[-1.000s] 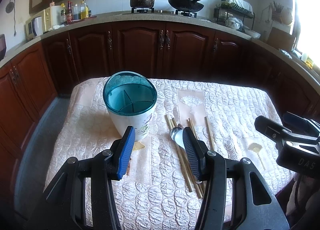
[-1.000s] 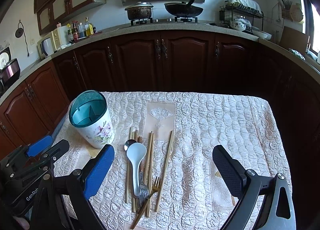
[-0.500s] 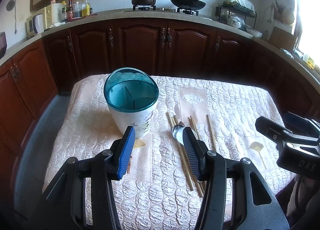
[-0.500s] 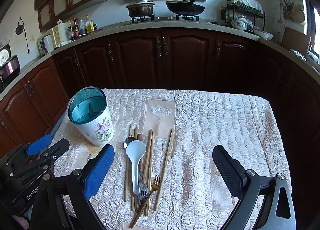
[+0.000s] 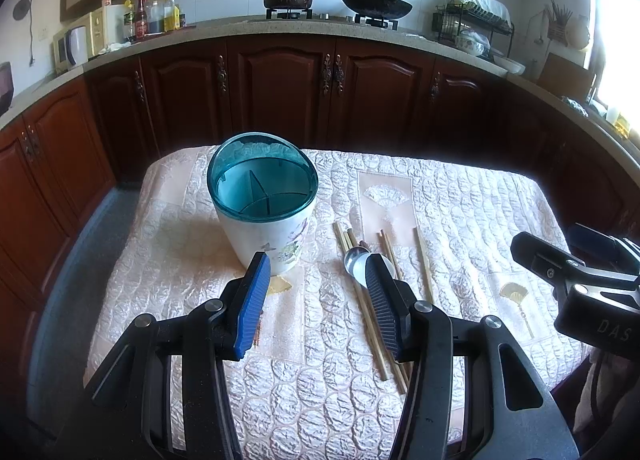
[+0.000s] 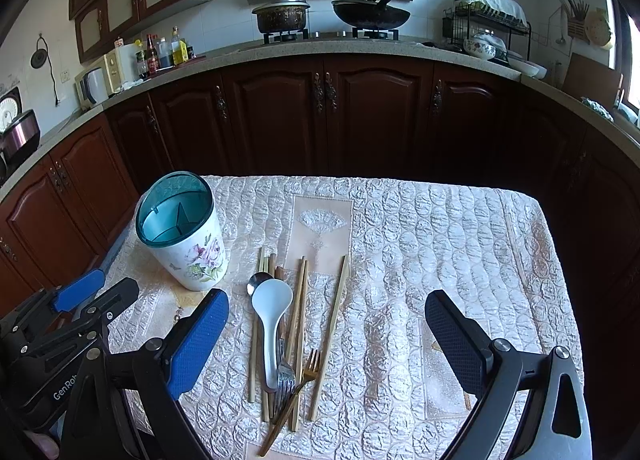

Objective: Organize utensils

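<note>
A white floral utensil holder (image 5: 272,236) (image 6: 188,248) with a teal divided rim stands upright at the table's left. Beside it on the right lie a white spoon (image 6: 272,320), a metal spoon (image 6: 258,282), forks (image 6: 298,380) and several wooden chopsticks (image 6: 332,324) (image 5: 362,300). My left gripper (image 5: 316,300) is open and empty, just in front of the holder and the spoons. My right gripper (image 6: 326,340) is wide open and empty, above the near ends of the utensils. The right gripper's side also shows in the left wrist view (image 5: 580,284).
The table carries a quilted cream cloth (image 6: 440,244). Dark wooden cabinets (image 6: 328,111) run behind and to both sides. The counter holds a pot (image 6: 282,15), a wok (image 6: 370,13), bottles and a dish rack (image 6: 488,23).
Both grippers have tilted slightly, so the table sits a little lower in both views. Both stay open. The holder and utensils have not moved.
</note>
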Tool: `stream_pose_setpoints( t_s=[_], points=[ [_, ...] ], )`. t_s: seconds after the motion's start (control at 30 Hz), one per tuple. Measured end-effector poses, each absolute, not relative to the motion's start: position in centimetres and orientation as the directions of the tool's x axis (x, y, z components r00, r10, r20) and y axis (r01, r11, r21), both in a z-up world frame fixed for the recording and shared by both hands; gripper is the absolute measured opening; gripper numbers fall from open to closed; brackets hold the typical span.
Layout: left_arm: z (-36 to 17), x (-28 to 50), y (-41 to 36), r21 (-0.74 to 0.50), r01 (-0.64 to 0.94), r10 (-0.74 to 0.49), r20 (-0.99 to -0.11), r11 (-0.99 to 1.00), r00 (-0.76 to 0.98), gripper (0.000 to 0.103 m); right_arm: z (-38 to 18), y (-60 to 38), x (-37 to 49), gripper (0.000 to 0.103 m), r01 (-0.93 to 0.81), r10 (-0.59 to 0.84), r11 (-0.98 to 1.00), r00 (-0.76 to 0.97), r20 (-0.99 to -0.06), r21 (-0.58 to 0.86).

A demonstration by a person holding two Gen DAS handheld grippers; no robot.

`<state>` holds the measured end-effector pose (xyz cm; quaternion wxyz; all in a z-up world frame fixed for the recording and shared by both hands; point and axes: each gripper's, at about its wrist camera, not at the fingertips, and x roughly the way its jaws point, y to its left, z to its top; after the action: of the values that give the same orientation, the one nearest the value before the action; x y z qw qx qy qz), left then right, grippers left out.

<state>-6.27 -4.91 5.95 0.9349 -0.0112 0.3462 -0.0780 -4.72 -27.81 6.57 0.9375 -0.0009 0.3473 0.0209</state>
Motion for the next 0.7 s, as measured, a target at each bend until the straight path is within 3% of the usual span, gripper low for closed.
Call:
stream_pose_setpoints(
  t_s=[0.7],
  points=[
    [3.8, -4.8, -5.1, -0.107, 0.139, -0.174, -0.701, 0.984, 0.692, 0.049, 4.3, -29.1, -3.3, 0.099, -0.035, 0.076, 0.997, 0.71, -0.7, 0.073]
  ],
)
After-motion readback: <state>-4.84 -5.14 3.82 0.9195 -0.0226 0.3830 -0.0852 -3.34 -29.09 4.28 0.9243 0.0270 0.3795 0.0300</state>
